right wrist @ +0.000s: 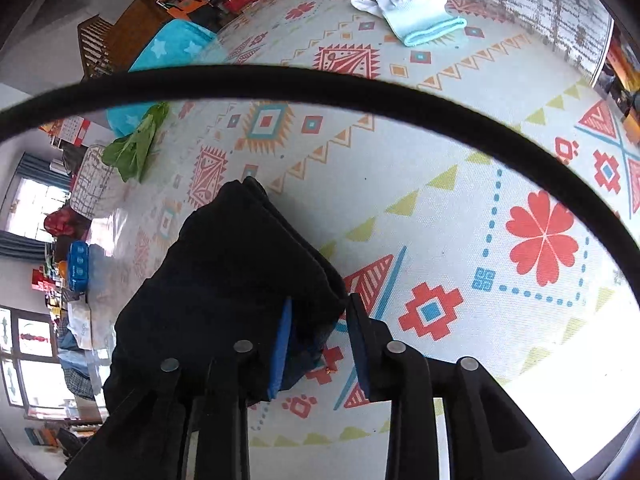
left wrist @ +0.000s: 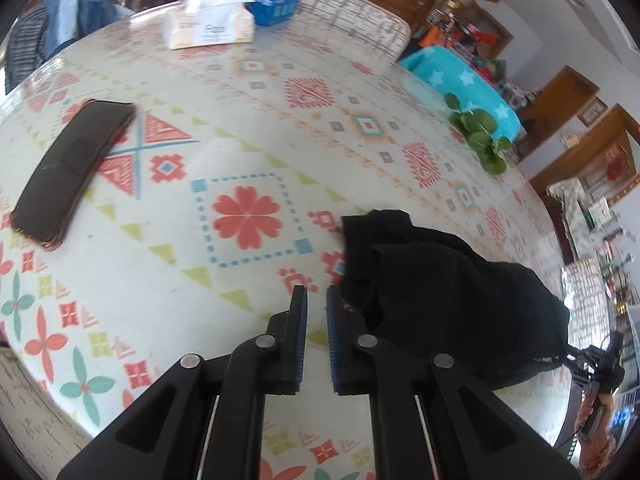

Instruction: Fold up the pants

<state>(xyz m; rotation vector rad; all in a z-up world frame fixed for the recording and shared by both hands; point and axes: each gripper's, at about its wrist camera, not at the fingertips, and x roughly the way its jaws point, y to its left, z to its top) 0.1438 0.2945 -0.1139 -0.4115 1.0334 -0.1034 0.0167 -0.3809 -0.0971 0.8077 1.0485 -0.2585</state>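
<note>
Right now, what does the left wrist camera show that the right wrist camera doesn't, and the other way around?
Only the left wrist view shows the dark phone, the tissue pack and the blue basket on the far side of the table, plus the left tool, its pads close together with nothing between them. Only the right wrist view shows the white glove, a black cable arcing across the picture, and the right tool up close with black cloth between its pads. Both share the patterned tablecloth, the black pants and the green leaves.
</note>
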